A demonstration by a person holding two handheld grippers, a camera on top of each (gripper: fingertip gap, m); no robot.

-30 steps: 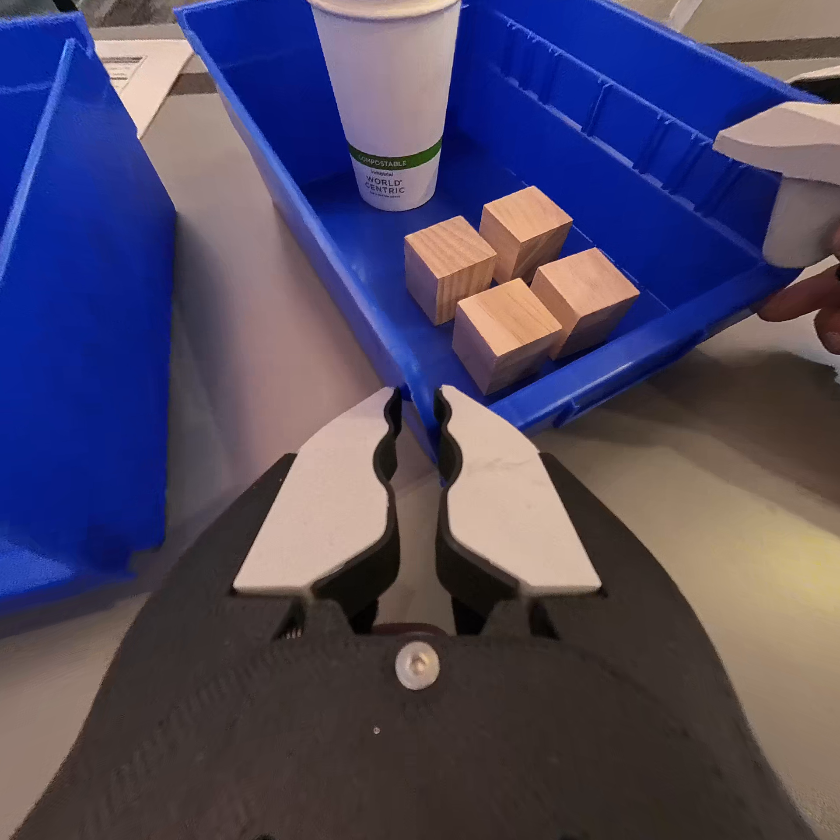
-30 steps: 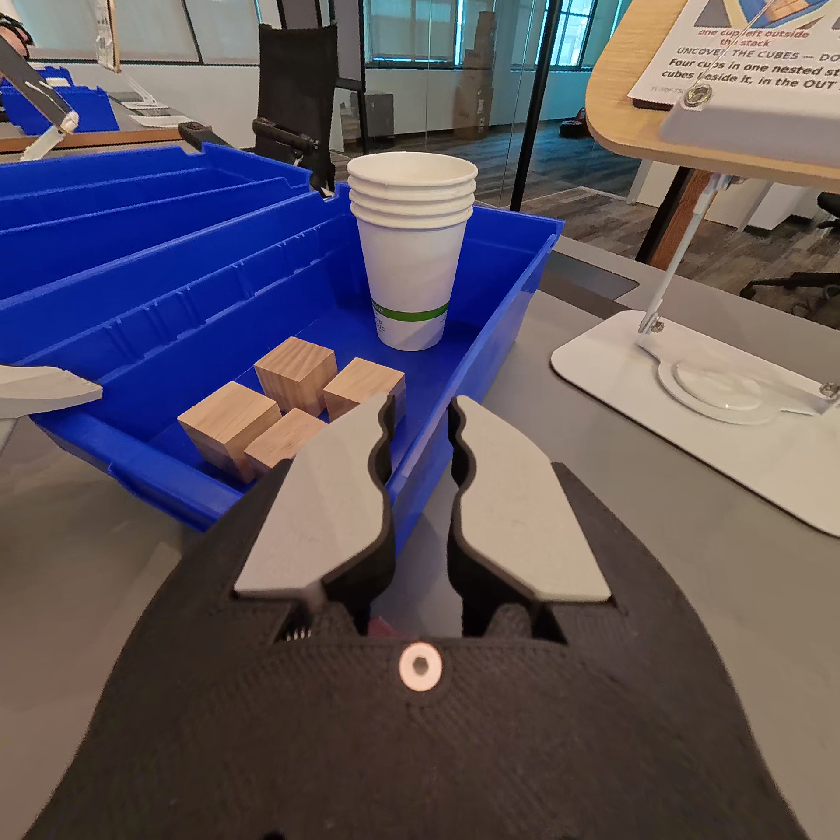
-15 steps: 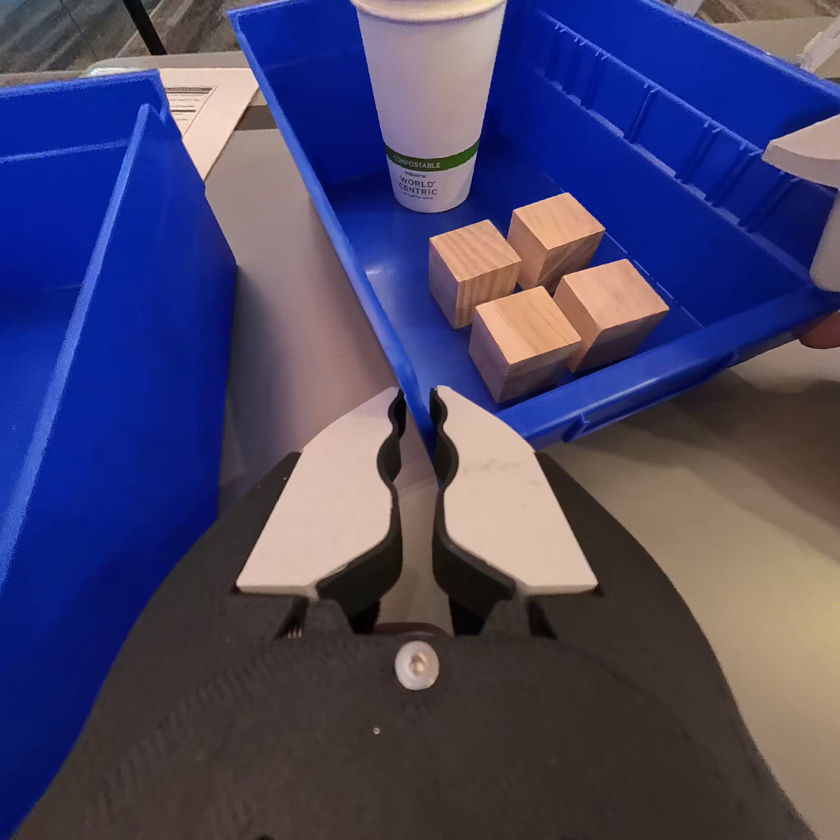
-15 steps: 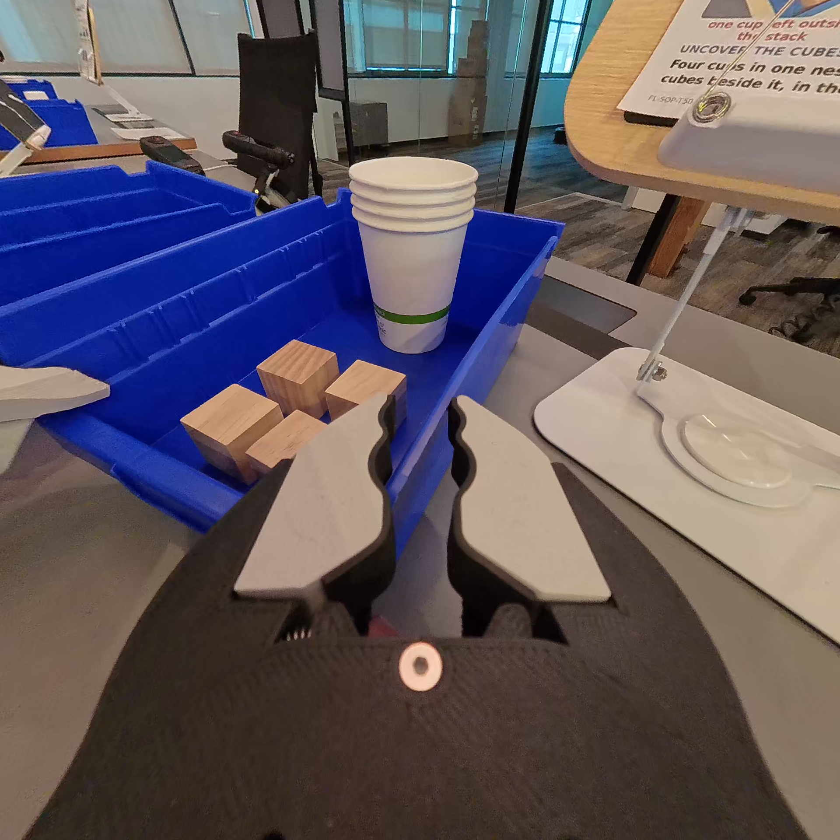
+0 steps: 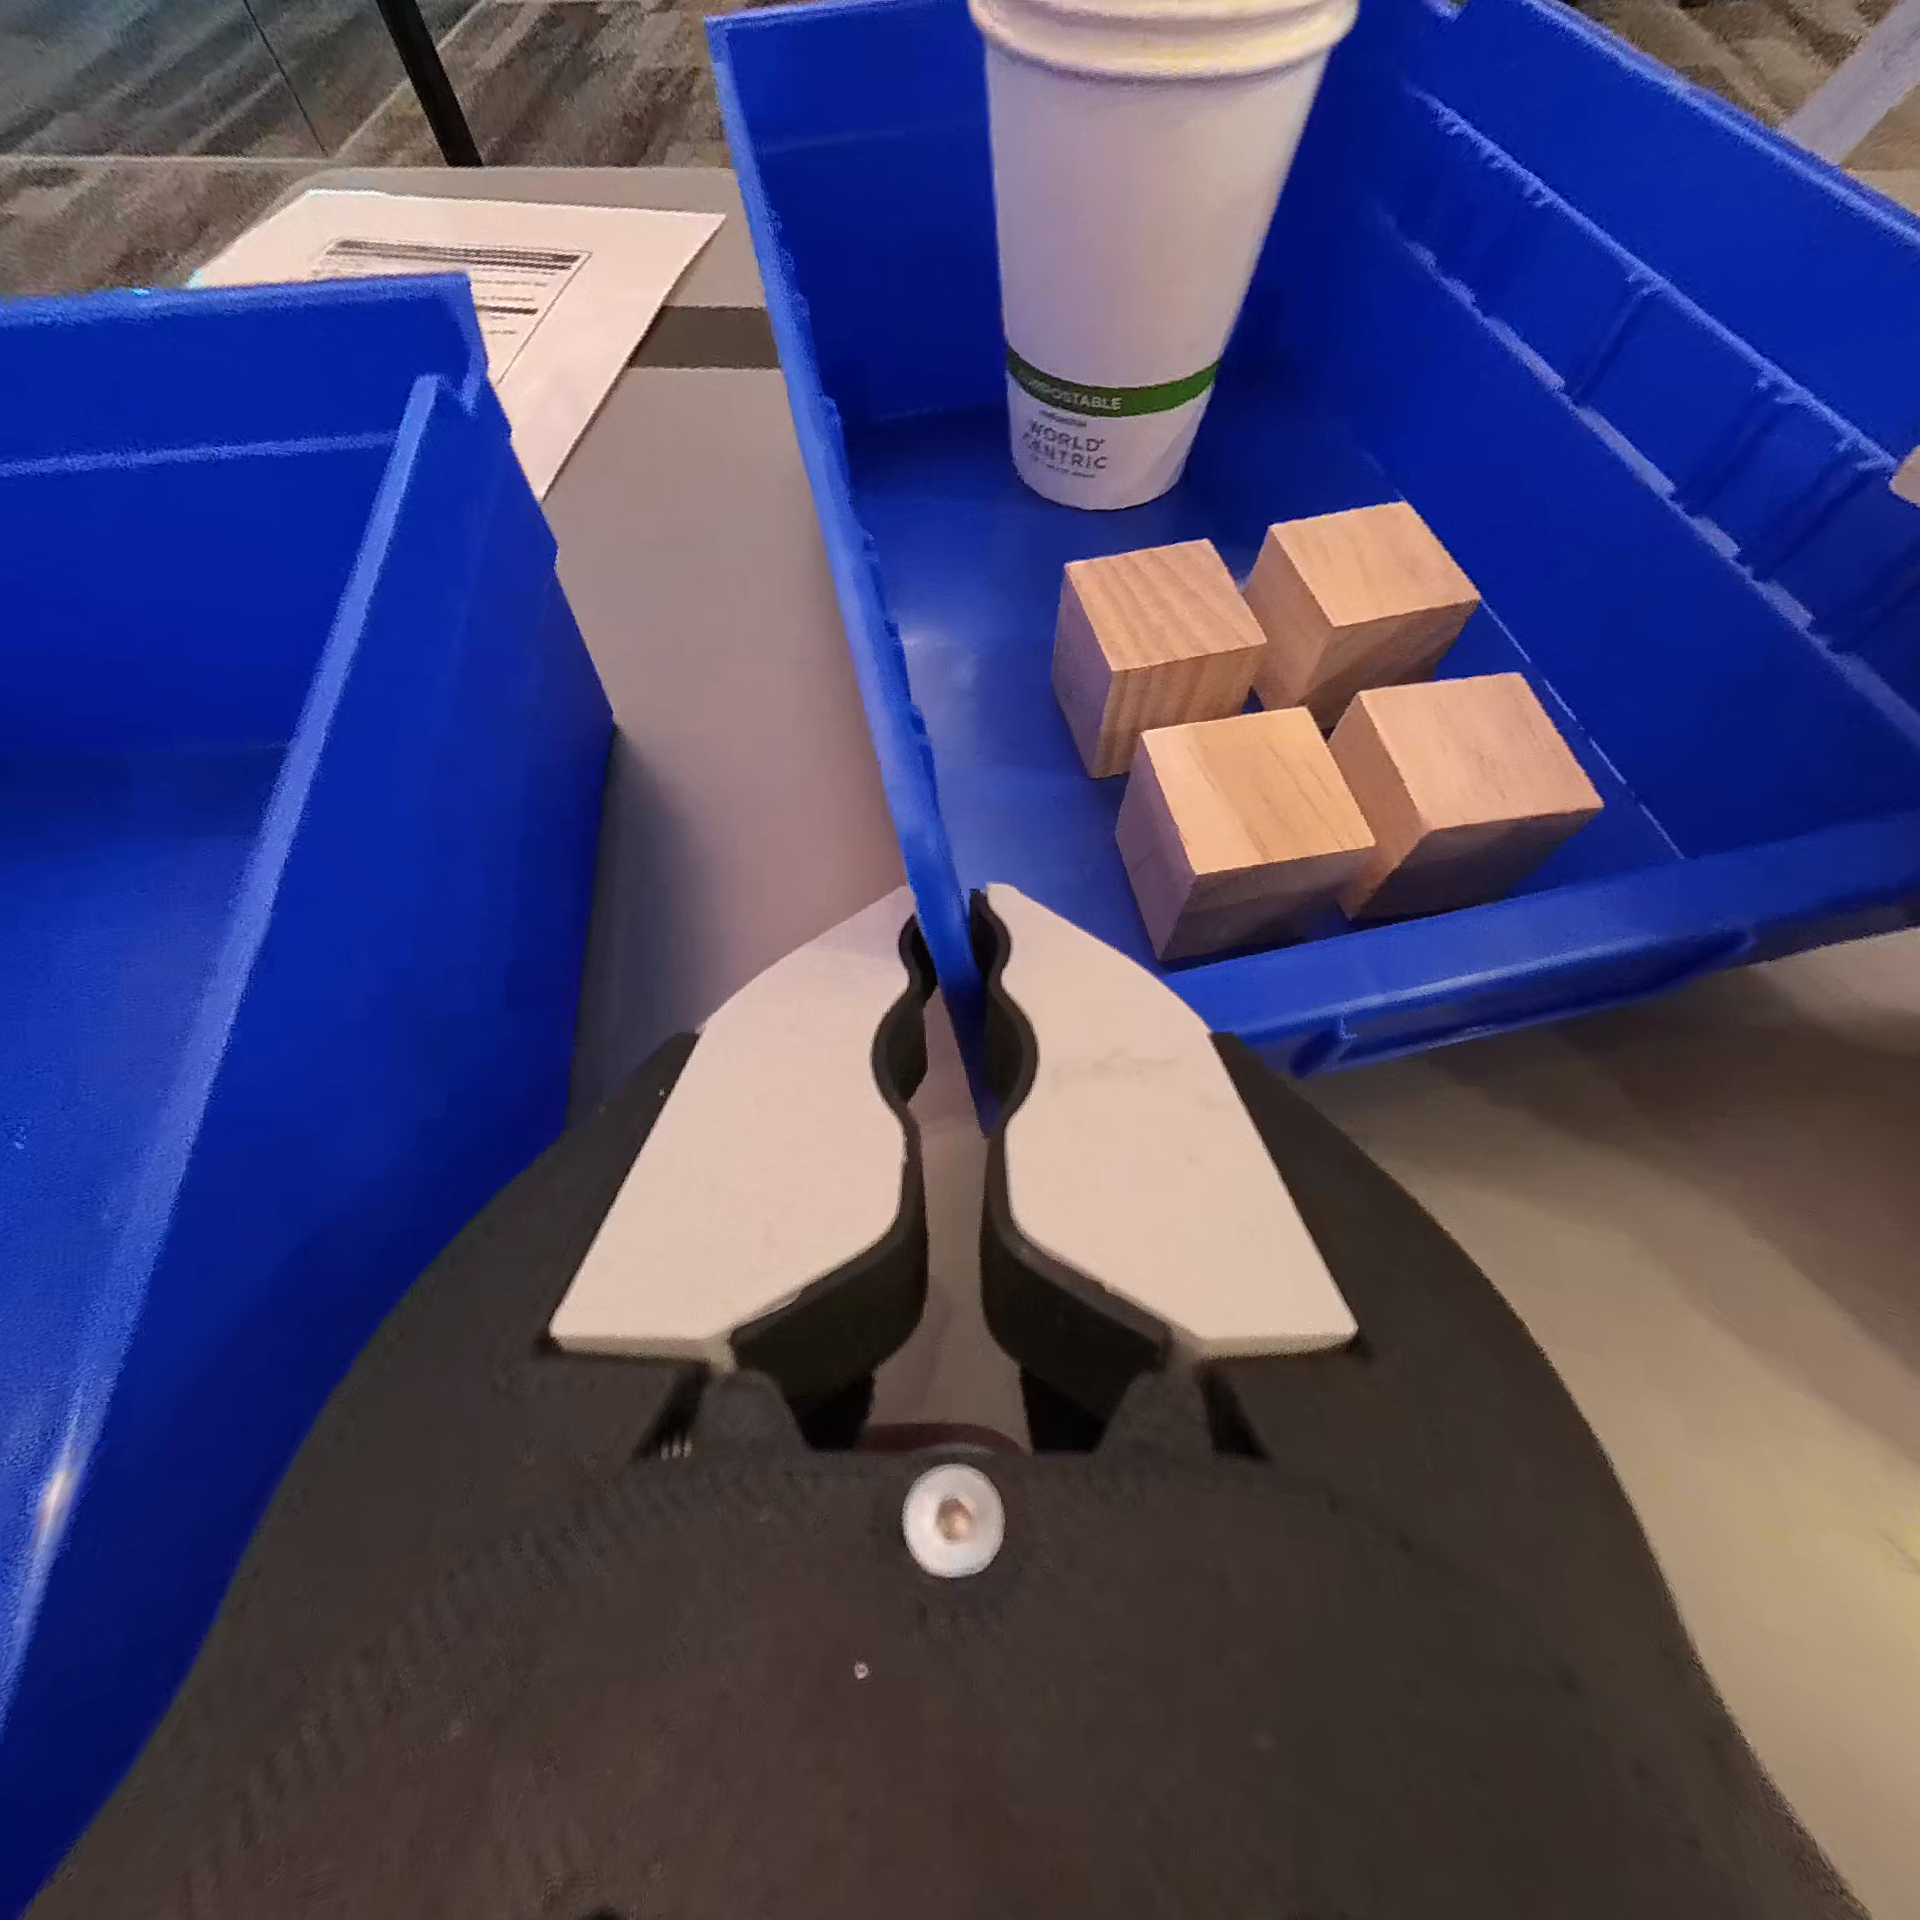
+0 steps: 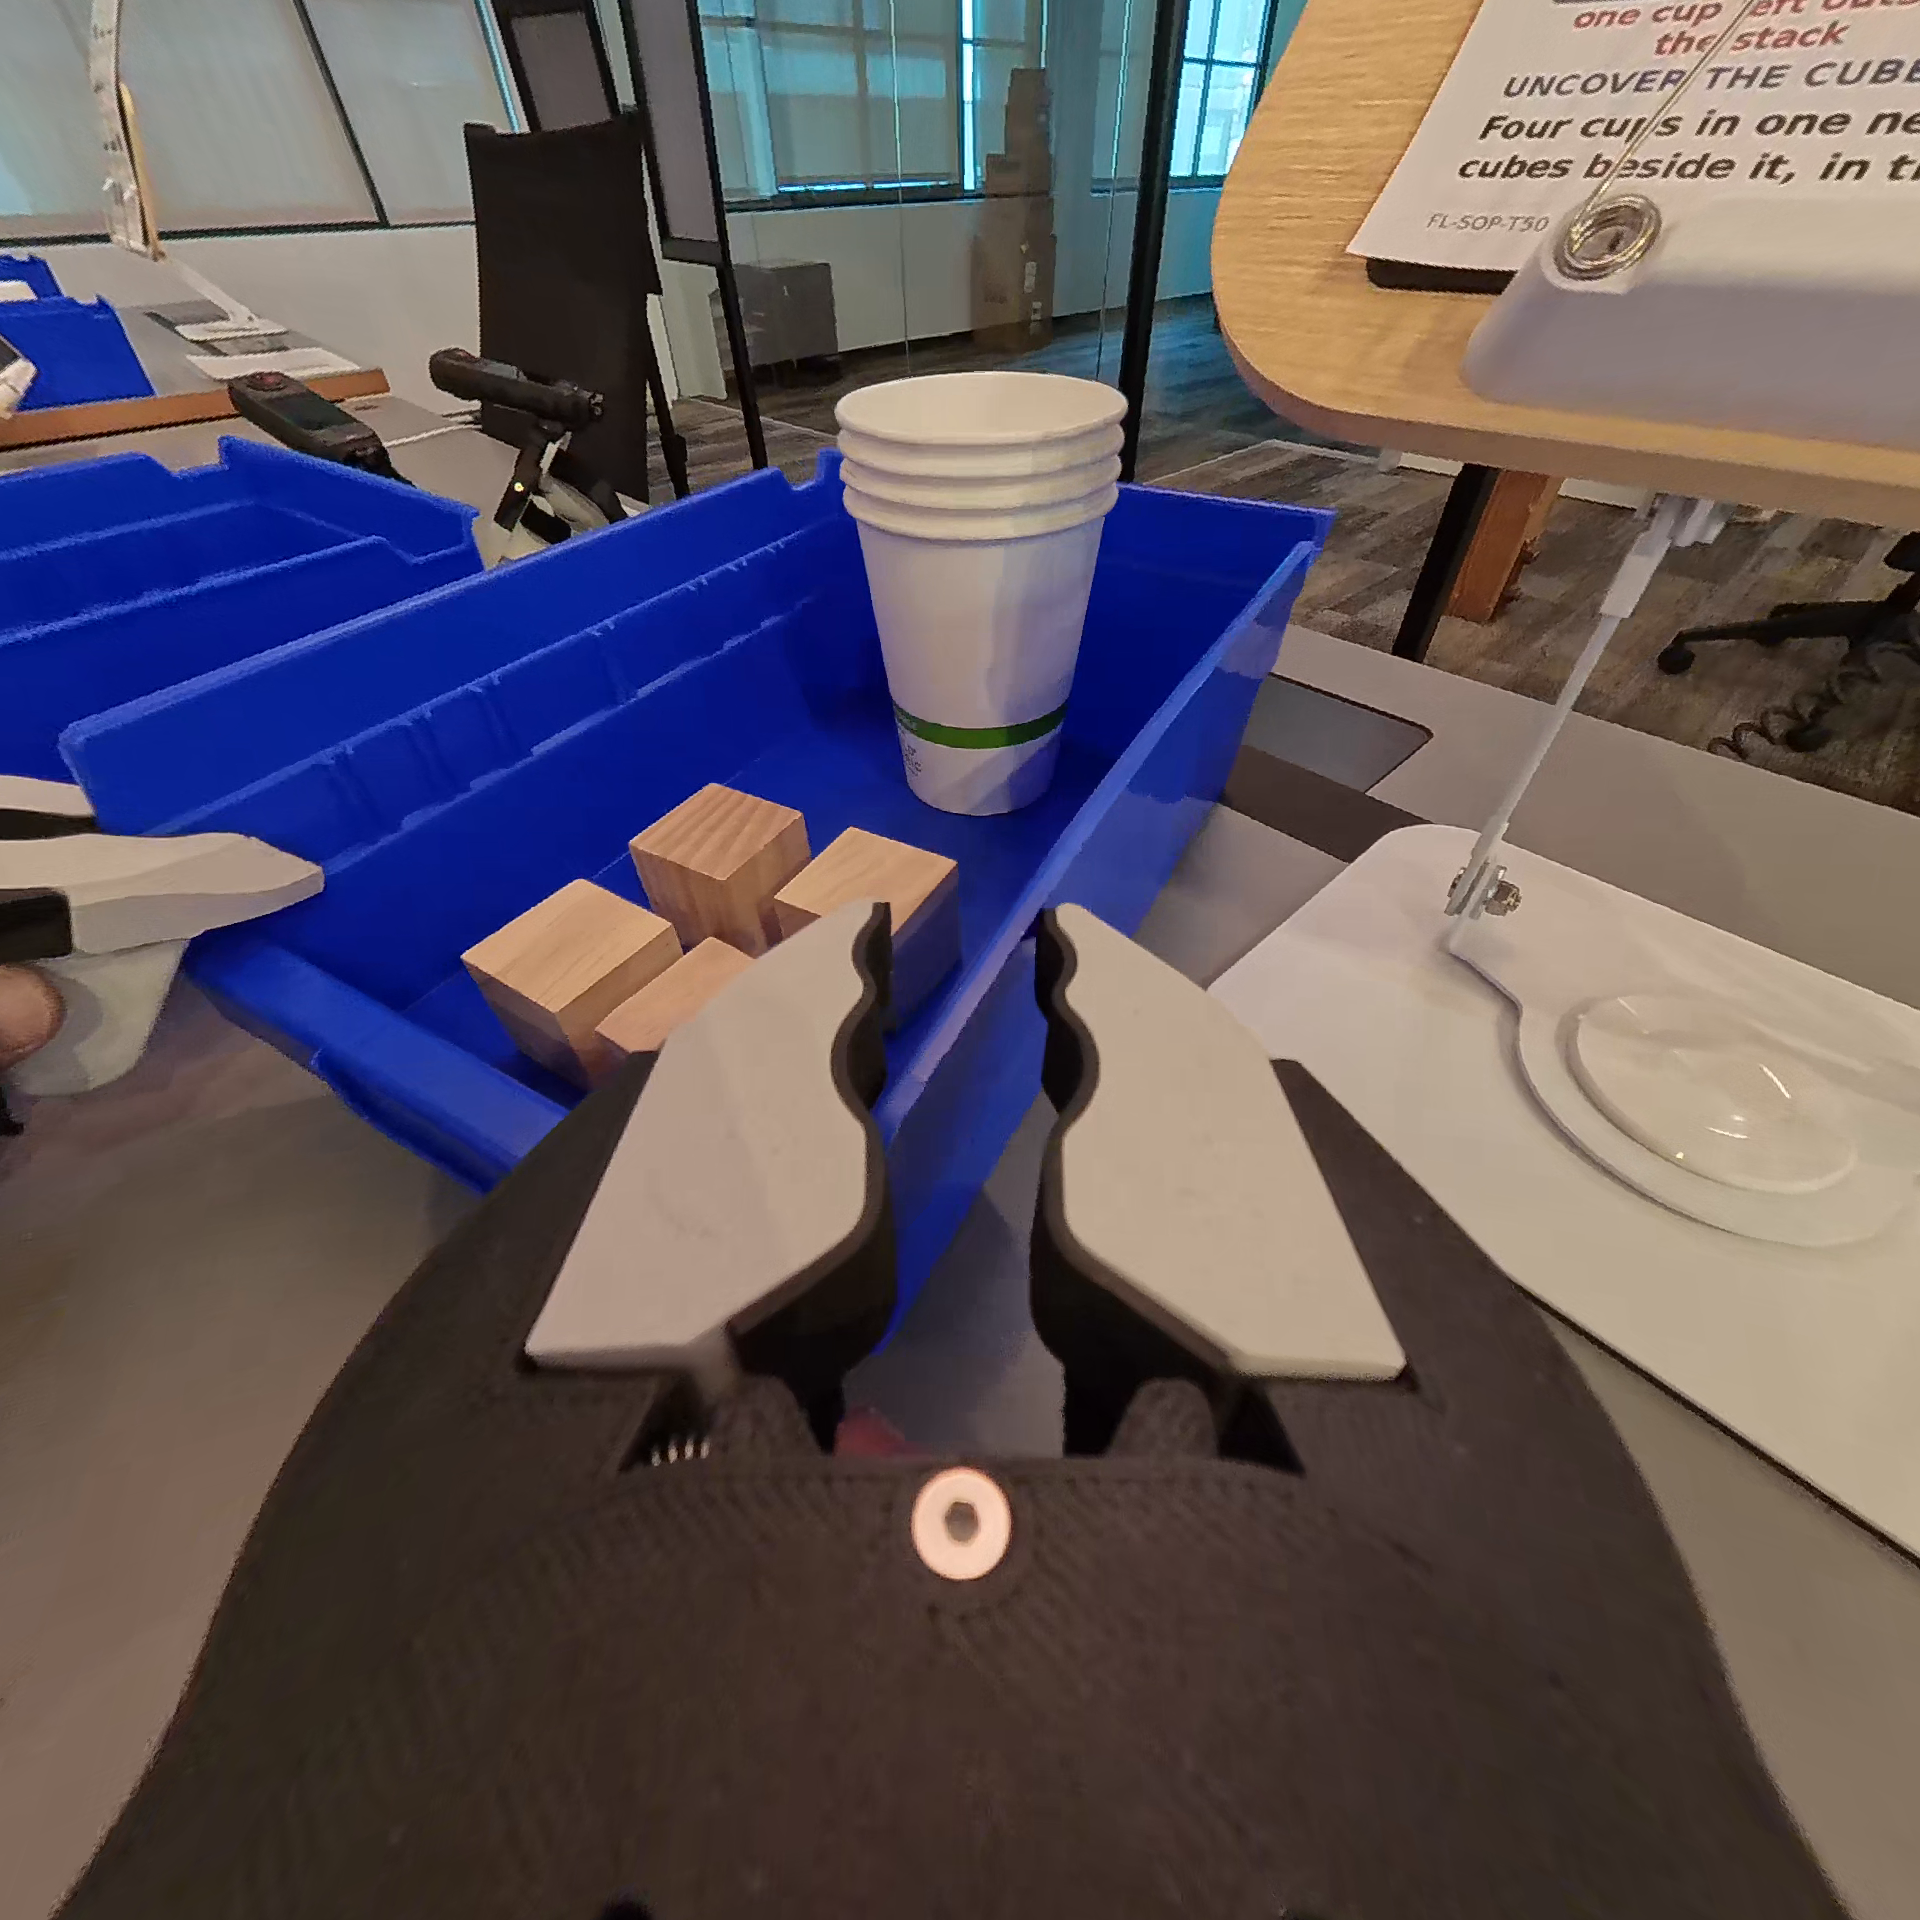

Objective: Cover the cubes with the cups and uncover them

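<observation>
Several wooden cubes (image 5: 1320, 717) lie grouped in a blue bin (image 5: 1558, 966), with a nested stack of white paper cups (image 5: 1132, 260) upright behind them. My left gripper (image 5: 951, 909) is shut on the bin's left wall near the front corner. In the right wrist view the cubes (image 6: 717, 873) and the cup stack (image 6: 982, 592) sit in the same bin (image 6: 416, 748). My right gripper (image 6: 961, 920) straddles the bin's right wall, one finger inside and one outside, pressed on it. The left gripper (image 6: 208, 883) shows at the bin's far corner.
A second blue bin (image 5: 208, 831) stands close on the left, with a sheet of paper (image 5: 499, 270) behind it. A white stand base (image 6: 1558, 1091) lies right of the bin under a wooden board (image 6: 1351, 312). More blue bins (image 6: 156, 561) stand beyond.
My left gripper has moved forward from the bin's front corner onto its left wall and its fingers have narrowed on it. The right gripper keeps its place on the right wall; the background has shifted.
</observation>
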